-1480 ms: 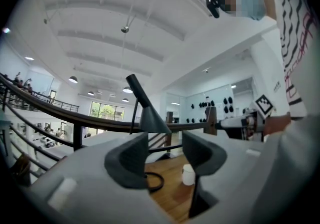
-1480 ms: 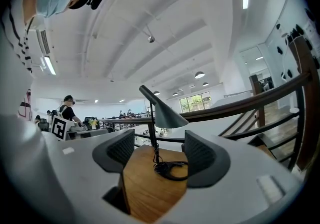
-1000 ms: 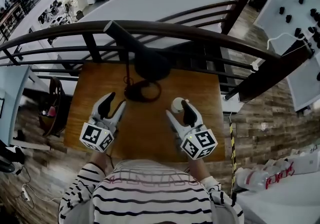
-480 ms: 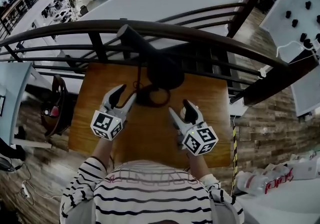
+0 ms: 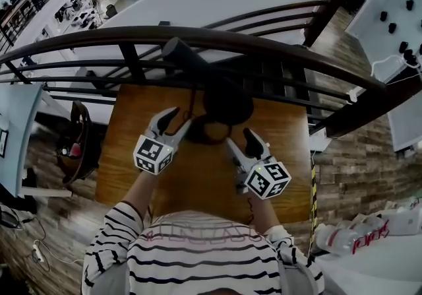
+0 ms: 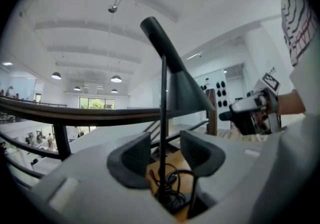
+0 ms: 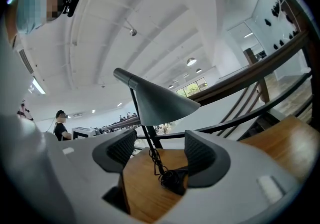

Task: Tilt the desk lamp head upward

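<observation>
Tongs of left gripper [image 5: 179, 117] and right gripper [image 5: 238, 137] spread, empty, nearer the desk lamp [image 5: 227, 99] than a second earlier.

The desk lamp [image 5: 227, 99] is finished in dark grey. The worktop [image 5: 198, 185] is shown in warm brown wood. The left claw [image 5: 178, 119] and right claw [image 5: 239, 138] are coloured pale grey with black pads [image 6: 132, 160] and black-and-white square markers [image 5: 153, 153]. The shirt [image 5: 198, 254] is striped black on white.
</observation>
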The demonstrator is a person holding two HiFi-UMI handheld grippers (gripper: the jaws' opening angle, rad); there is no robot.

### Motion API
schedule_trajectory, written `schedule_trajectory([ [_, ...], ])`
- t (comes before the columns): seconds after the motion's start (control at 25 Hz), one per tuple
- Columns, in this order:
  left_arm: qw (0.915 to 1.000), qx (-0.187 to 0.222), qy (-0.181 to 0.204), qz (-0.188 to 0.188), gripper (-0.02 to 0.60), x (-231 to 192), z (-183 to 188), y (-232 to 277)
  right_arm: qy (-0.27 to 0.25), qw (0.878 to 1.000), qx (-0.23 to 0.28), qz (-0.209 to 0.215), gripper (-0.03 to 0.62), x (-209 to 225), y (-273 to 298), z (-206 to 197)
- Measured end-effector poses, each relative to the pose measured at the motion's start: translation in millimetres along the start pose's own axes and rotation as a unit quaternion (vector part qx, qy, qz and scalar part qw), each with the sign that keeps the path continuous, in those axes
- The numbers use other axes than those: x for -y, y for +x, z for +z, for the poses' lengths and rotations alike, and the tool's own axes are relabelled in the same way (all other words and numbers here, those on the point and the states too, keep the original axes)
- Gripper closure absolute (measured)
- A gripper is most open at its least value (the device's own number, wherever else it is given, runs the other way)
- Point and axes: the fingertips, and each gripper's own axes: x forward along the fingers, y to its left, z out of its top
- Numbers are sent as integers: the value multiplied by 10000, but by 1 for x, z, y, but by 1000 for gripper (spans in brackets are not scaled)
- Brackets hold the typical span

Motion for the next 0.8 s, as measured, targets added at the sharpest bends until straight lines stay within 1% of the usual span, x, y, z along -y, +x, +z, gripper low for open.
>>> schedule_trajectory([
  [0.2,9996,-174,29,-215,402,-2,-10,24,283,9995,-8,115,269,2,11,-1],
  [0.36,9992,-268,23,-297,402,-4,-17,41,285,9995,-62,154,266,2,20,-1],
  [0.52,9990,-311,27,-333,405,-4,-21,51,267,9994,10,222,266,3,26,5],
  [0.68,9989,-340,33,-312,451,-8,-23,55,227,9989,213,344,267,-2,29,14],
  [0.8,9989,-355,93,-307,490,-7,-25,58,283,9982,274,442,269,-2,29,16],
])
